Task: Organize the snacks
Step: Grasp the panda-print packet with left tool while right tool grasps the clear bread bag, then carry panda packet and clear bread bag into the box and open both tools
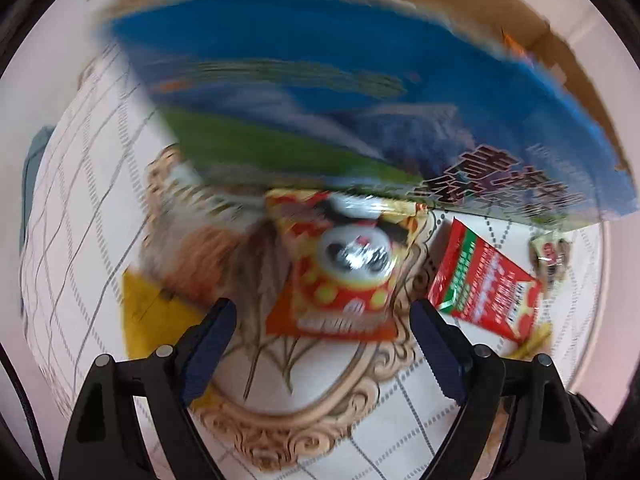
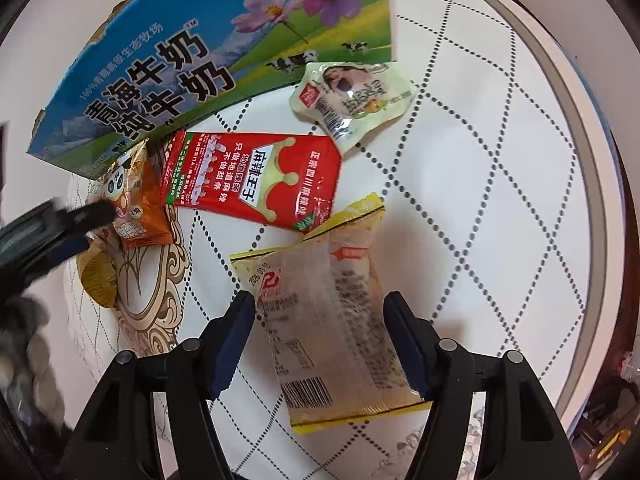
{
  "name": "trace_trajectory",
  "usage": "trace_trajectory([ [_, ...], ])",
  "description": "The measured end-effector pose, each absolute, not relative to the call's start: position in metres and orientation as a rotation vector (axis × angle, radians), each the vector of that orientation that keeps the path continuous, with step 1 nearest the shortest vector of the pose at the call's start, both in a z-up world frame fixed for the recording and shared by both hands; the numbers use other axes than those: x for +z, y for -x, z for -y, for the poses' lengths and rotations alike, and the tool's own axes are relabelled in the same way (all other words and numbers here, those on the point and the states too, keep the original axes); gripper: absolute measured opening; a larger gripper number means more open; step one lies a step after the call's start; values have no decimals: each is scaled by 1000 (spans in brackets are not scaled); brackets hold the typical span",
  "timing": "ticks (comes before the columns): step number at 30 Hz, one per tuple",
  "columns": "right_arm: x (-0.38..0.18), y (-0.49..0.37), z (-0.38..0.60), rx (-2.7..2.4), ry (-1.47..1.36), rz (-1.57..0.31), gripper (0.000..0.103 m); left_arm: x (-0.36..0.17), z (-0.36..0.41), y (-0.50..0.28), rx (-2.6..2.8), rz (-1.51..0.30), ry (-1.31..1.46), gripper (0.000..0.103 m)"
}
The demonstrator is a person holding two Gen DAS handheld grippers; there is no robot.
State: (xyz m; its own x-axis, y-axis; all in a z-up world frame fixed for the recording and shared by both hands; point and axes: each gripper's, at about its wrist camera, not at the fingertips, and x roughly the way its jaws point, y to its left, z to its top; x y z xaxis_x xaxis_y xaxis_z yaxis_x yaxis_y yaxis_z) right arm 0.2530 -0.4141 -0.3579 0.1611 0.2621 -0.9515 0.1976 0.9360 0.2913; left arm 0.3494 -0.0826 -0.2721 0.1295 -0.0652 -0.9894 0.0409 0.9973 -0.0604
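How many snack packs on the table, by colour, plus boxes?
Orange panda pack: 1
Red pack: 1
Pale green pack: 1
Yellow-edged clear pack: 1
Yellow pack, partly hidden: 1
Blue milk box: 1
Total: 6

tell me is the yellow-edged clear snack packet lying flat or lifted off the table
Cannot tell for sure: the yellow-edged clear snack packet sits between the right gripper jaws, which flank its sides.

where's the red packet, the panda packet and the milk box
red packet (image 2: 256, 178): right wrist view, on its crown logo
panda packet (image 1: 344, 272): left wrist view, on the panda face
milk box (image 2: 208, 52): right wrist view, on its printed side
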Motion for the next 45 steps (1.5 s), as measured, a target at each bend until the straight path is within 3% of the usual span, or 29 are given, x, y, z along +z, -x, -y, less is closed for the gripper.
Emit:
trace_trajectory([
  [3, -356, -254, 416, 85, -378, -1448, 84, -283, 93, -358, -83, -1438, -15, 84],
  [5, -355, -254, 415, 103, -325, -1463, 84, -283, 95, -360, -79, -1412, -27, 59],
  [6, -355, -254, 414, 114, -299, -1475, 84, -283, 96, -360, -89, -1415, -29, 51],
  [8, -361, -255, 405, 128, -264, -1488, 81, -284, 100, -356, -103, -1432, -37, 46],
  [9, -362, -255, 403, 134, -252, -1486, 62, -284, 100, -353, -111, -1434, -43, 46],
  [10, -365, -255, 403, 132, -235, -1483, 59, -282, 100, -346, -117, -1434, -46, 46],
  [20, -371, -215, 406, 132, -350, -1523, 57, -303, 74, -236, -166, -1628, 95, 46],
  [34, -388, -196, 392, 99, -318, -1541, 63, -338, 70, -231, -139, -1635, 90, 53],
  [41, -387, -191, 394, 106, -300, -1511, 62, -324, 73, -217, -143, -1605, 66, 48],
  [45, -381, -186, 386, 144, -250, -1467, 56, -305, 79, -214, -157, -1579, 50, 45],
])
